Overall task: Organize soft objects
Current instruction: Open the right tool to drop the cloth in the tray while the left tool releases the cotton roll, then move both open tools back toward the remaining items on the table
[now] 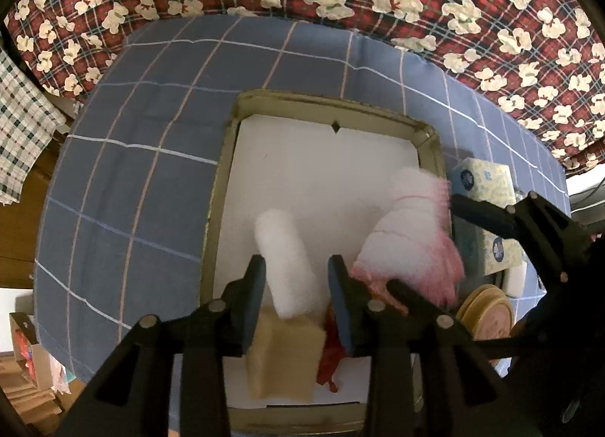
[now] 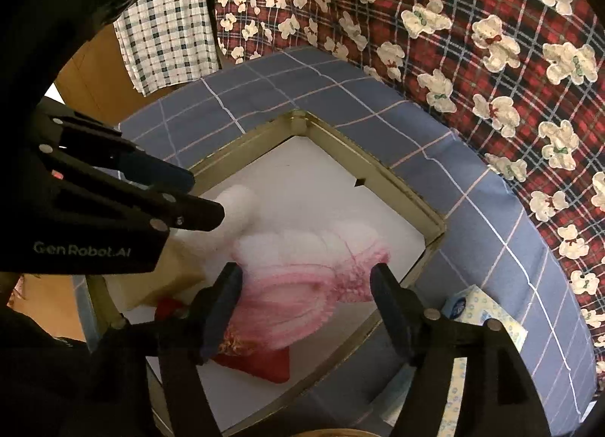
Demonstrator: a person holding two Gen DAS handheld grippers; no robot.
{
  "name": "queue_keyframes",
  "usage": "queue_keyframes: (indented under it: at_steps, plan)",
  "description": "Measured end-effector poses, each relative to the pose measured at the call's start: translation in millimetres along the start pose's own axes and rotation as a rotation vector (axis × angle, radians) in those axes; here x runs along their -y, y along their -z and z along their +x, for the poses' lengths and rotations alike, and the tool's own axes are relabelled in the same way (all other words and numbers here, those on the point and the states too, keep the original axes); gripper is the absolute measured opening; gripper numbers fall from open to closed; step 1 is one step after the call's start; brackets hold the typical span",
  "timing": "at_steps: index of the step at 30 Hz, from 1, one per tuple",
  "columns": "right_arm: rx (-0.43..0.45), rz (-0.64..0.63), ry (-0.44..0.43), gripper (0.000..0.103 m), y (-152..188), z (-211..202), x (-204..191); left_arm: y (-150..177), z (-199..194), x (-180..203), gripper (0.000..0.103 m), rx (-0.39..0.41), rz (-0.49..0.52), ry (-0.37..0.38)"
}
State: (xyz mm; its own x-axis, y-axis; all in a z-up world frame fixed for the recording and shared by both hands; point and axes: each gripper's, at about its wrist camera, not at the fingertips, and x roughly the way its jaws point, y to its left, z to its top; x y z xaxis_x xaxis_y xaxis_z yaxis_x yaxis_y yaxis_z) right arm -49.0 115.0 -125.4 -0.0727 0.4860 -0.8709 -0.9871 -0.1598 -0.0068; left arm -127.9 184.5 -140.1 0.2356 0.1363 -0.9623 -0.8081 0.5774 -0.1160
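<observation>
A shallow gold-rimmed tin (image 1: 227, 157) lined in white is set on a blue checked cloth (image 1: 143, 157), evidently as the collecting place for the soft things. Inside it, a white fluffy roll (image 1: 283, 248) is leaned on a tan sponge block (image 1: 287, 353), with a red cloth (image 2: 264, 365) beside it. The left gripper (image 1: 297, 297) is held over the roll, its fingers (image 1: 254, 300) spread either side without pressing — a release, it is judged. The right gripper (image 2: 306, 304) is poised above a pink-and-white fluffy piece (image 2: 302, 270) lying in the tin; its fingers are parted wide, nothing pinched. A tissue packet (image 1: 487, 179) is left outside, just beside the rim.
</observation>
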Motion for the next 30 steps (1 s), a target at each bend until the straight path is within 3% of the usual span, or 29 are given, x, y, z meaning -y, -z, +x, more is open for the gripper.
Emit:
queue_keyframes:
  at_steps: [2, 7, 18, 30]
  plan:
    - [0.005, 0.003, 0.015, 0.072, 1.3, -4.5, 2.8, 0.4, -3.3, 1.8, 0.055, 0.009, -0.002, -0.012]
    - [0.029, 0.070, 0.057, 0.073, 11.4, -25.7, 22.6, -0.1, -14.6, 10.9, 0.067, 0.049, 0.004, -0.029]
    - [0.053, 0.193, 0.149, 0.074, 51.1, -67.5, 52.1, 1.2, -19.5, 66.4, 0.069, 0.065, 0.112, 0.000]
    - [-0.006, 0.454, 0.298, 0.074, 147.6, -119.9, 114.9, 16.7, -13.6, 161.1, 0.069, 0.026, 0.306, 0.107]
